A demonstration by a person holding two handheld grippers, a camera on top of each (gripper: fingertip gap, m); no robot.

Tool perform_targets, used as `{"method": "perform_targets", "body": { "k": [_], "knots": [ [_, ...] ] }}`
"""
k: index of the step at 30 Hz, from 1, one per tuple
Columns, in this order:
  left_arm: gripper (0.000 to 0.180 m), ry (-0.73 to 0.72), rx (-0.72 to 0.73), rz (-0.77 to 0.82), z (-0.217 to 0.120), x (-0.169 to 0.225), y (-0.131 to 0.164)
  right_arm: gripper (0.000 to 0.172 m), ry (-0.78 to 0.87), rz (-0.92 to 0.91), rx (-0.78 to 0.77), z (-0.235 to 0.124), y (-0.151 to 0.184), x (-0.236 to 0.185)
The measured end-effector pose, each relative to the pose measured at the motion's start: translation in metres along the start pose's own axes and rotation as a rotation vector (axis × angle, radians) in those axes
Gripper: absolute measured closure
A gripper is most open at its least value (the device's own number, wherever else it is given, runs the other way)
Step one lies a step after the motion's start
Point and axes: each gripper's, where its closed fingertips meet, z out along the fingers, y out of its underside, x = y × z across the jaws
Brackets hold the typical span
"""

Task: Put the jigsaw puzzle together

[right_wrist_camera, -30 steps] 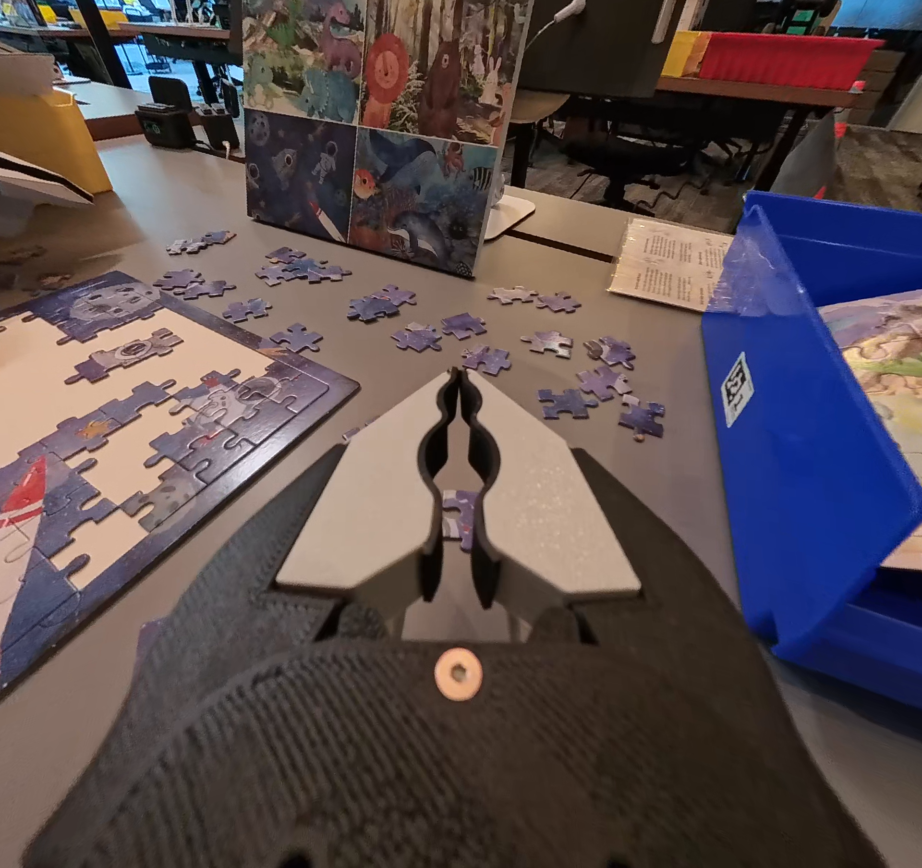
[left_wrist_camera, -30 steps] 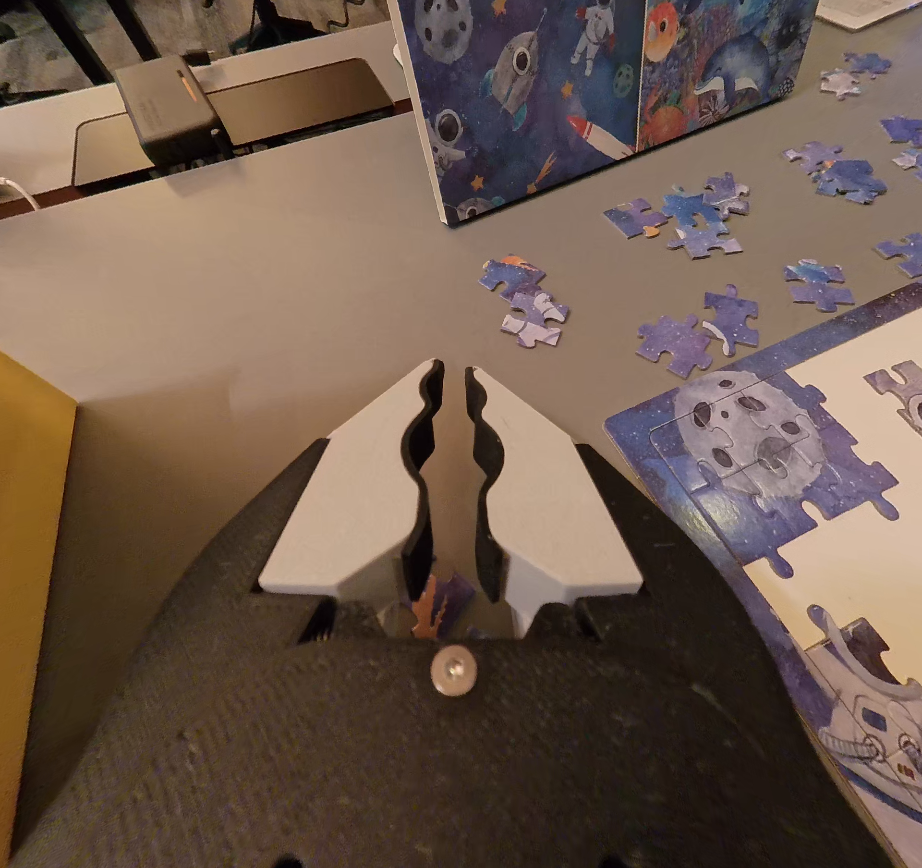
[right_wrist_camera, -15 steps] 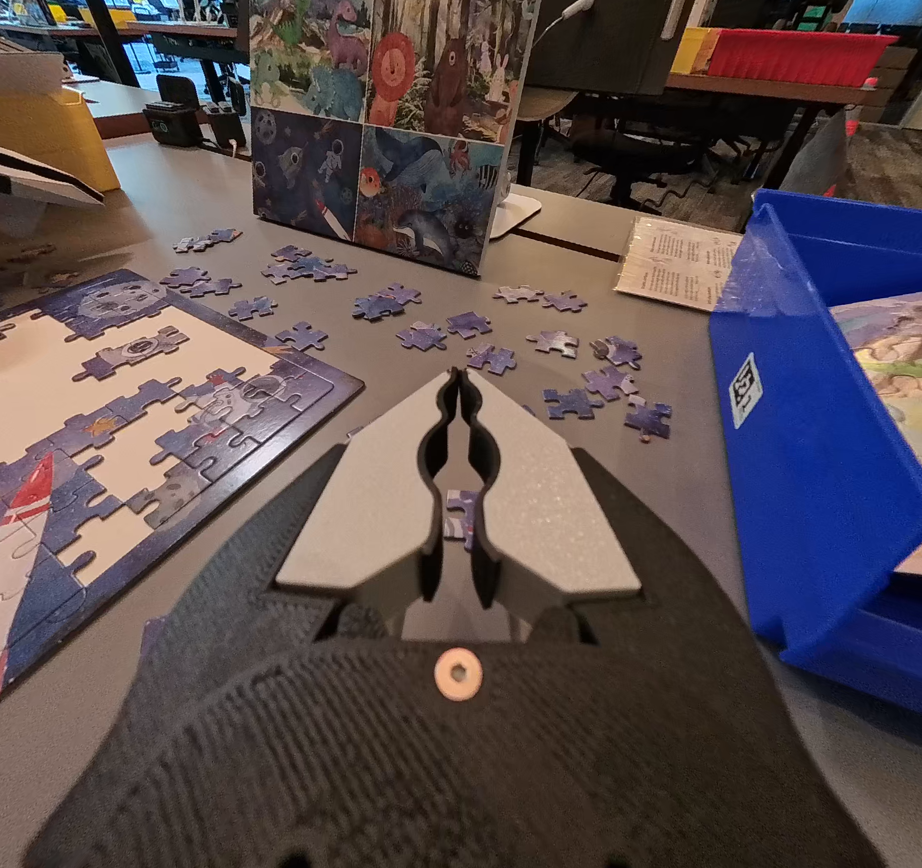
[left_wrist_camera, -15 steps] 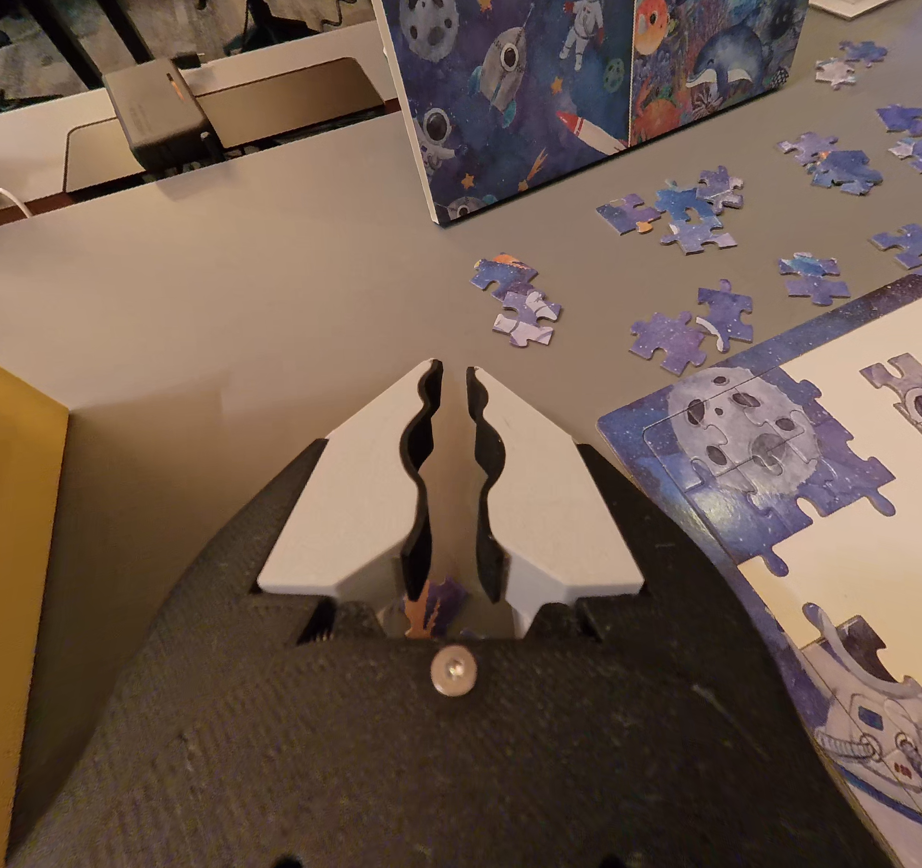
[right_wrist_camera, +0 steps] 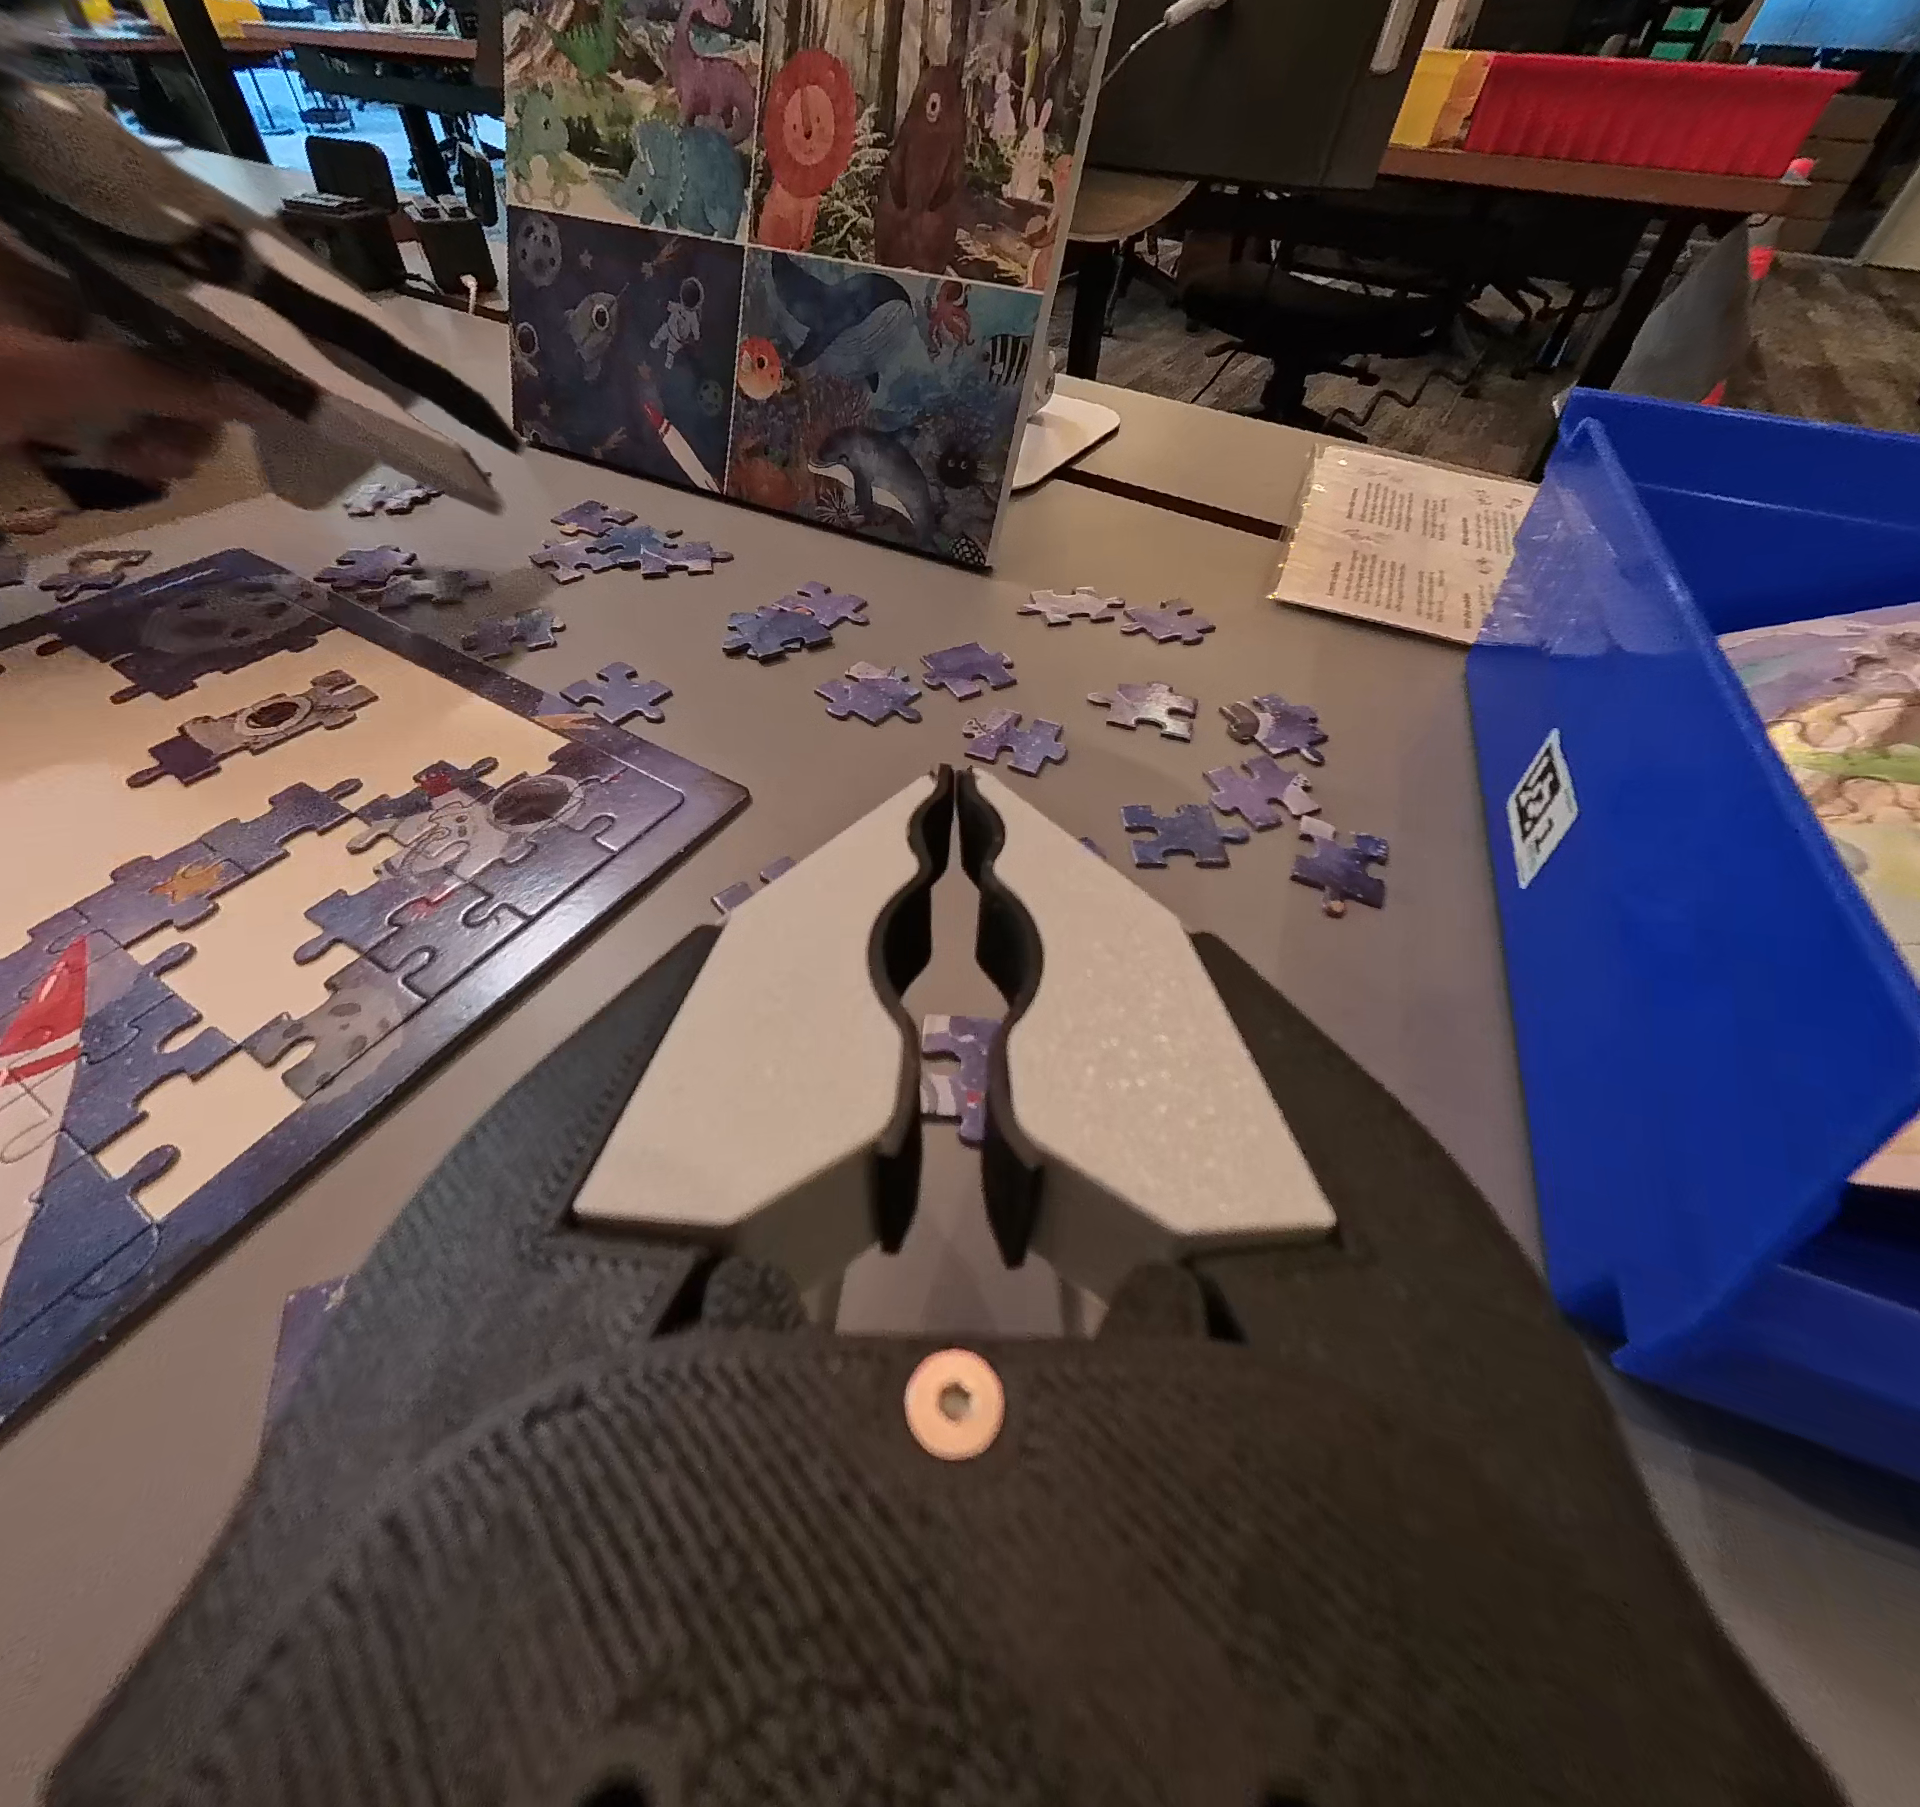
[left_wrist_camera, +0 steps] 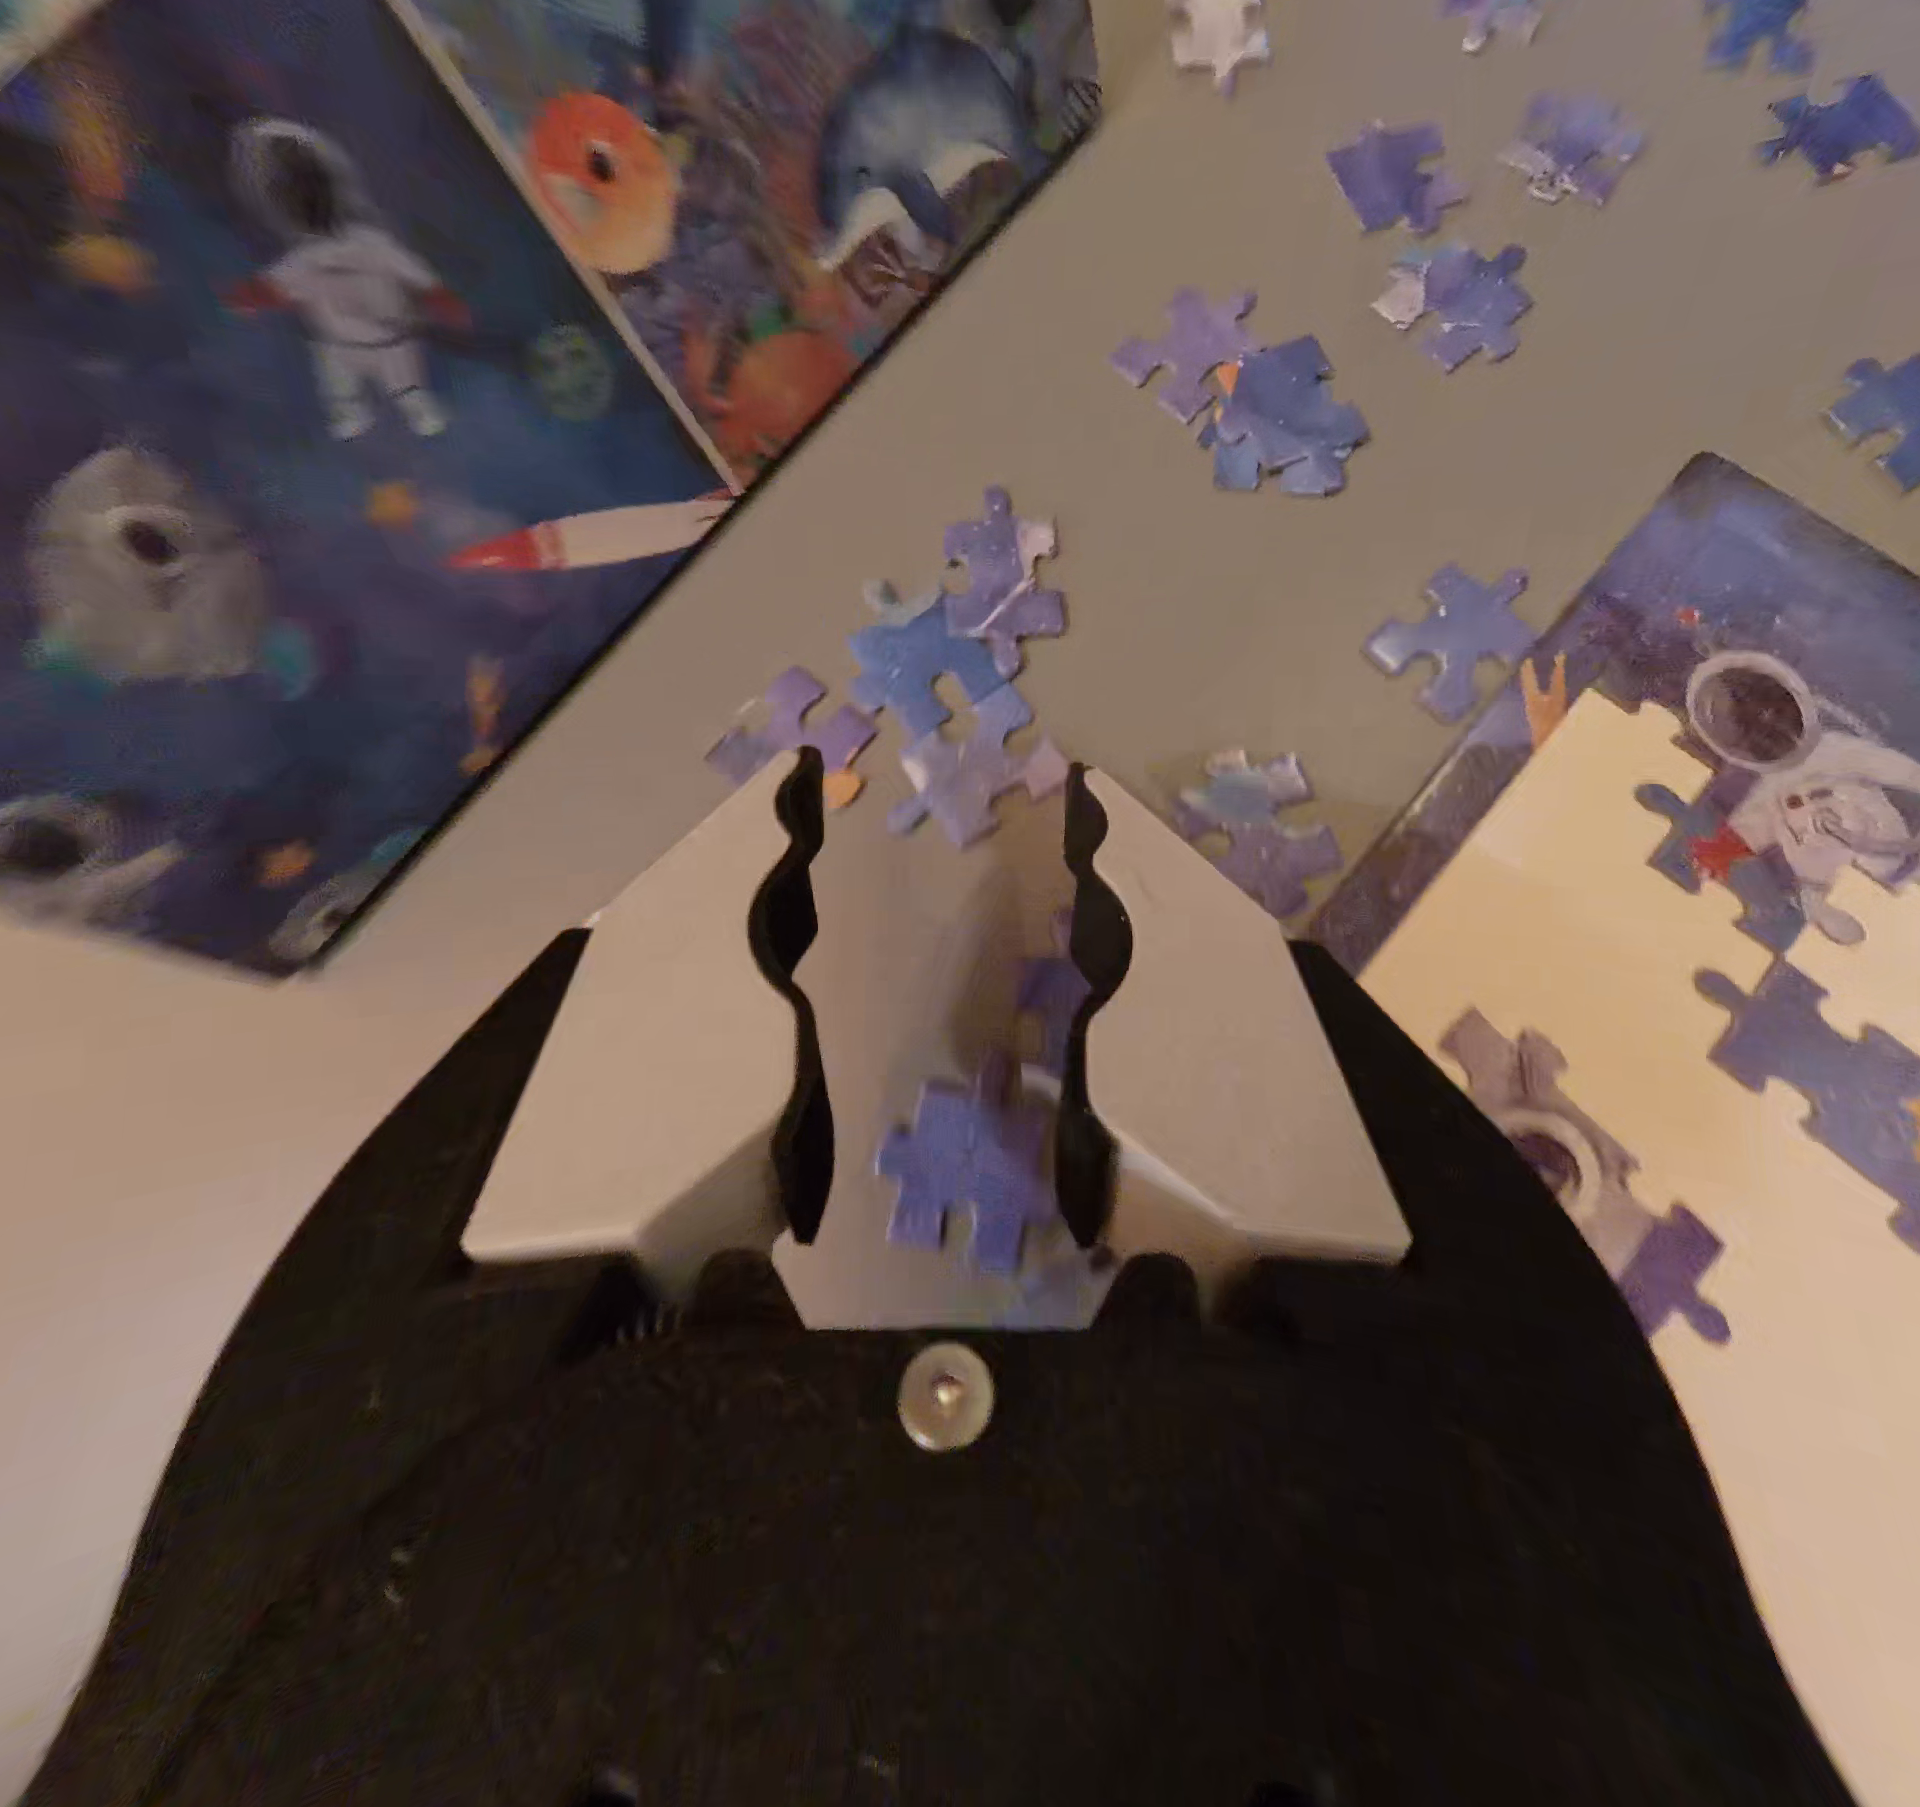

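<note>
We log the left gripper (left_wrist_camera: 943,781) tilted down over the grey table (left_wrist_camera: 1195,230), its view rolled so the picture box (left_wrist_camera: 436,323) leans off toward 10 o'clock; its fingers stand well apart. A blurred purple puzzle piece (left_wrist_camera: 971,1170) shows between them, deep in the gap and close to the right-hand pad; whether it touches that pad we cannot tell, and the other pad is plainly clear of it. Just beyond the tips, at 12 o'clock, lies a small heap of loose pieces (left_wrist_camera: 956,677); the puzzle board (left_wrist_camera: 1725,594) sits at 3 o'clock. The right gripper (right_wrist_camera: 954,778) is held level and low over the table, tips together, and a purple piece (right_wrist_camera: 961,1071) is pinched farther back between its pads. Scattered pieces (right_wrist_camera: 1174,832) lie from 12 to 2 o'clock of it, the board (right_wrist_camera: 675,801) at 9 o'clock. Only the right wrist view shows the blue bin (right_wrist_camera: 1683,926) at 3 o'clock, the printed sheet (right_wrist_camera: 1392,552), and the left gripper from the side, blurred, at 10 o'clock.
</note>
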Motion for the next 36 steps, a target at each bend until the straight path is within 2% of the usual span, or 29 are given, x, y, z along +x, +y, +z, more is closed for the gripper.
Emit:
{"method": "perform_targets", "body": {
  "k": [4,8,10,11,20,21,22,27,29,33,36],
  "knots": [
    [0.131,0.089,-0.083,-0.035,0.036,-0.001,-0.002,0.172,-0.004,0.02,0.02,-0.003,-0.002,0.002],
    [0.133,0.106,-0.086,-0.01,0.046,-0.002,-0.004,0.172,-0.032,0.054,0.037,-0.003,-0.004,0.0],
    [0.141,0.118,-0.078,-0.013,0.047,0.0,-0.005,0.172,-0.038,0.055,0.032,-0.002,-0.003,-0.001],
    [0.147,0.125,-0.073,-0.01,0.046,0.001,-0.005,0.172,-0.039,0.052,0.027,-0.002,-0.003,-0.001],
    [0.151,0.083,-0.067,0.043,0.032,0.002,-0.001,0.172,-0.043,0.039,0.017,-0.001,-0.001,-0.003],
    [0.151,0.074,-0.053,0.046,0.028,0.0,-0.003,0.172,-0.043,0.04,0.019,-0.001,-0.002,-0.003],
    [0.162,0.064,-0.034,0.047,0.023,-0.002,-0.006,0.172,-0.044,0.042,0.02,-0.001,-0.002,-0.003],
    [0.169,0.089,0.096,-0.001,0.001,-0.006,-0.025,0.172,-0.046,0.046,0.024,-0.001,-0.002,-0.003],
    [0.165,0.11,0.108,-0.024,0.0,-0.007,-0.025,0.172,-0.046,0.045,0.023,-0.001,-0.002,-0.003],
    [0.136,0.207,0.045,-0.05,0.013,0.003,-0.01,0.172,-0.049,0.045,0.022,-0.001,-0.002,-0.004],
    [0.131,0.208,-0.015,-0.028,0.025,0.006,0.003,0.172,-0.052,0.043,0.019,-0.001,-0.002,-0.004]
  ]
}}
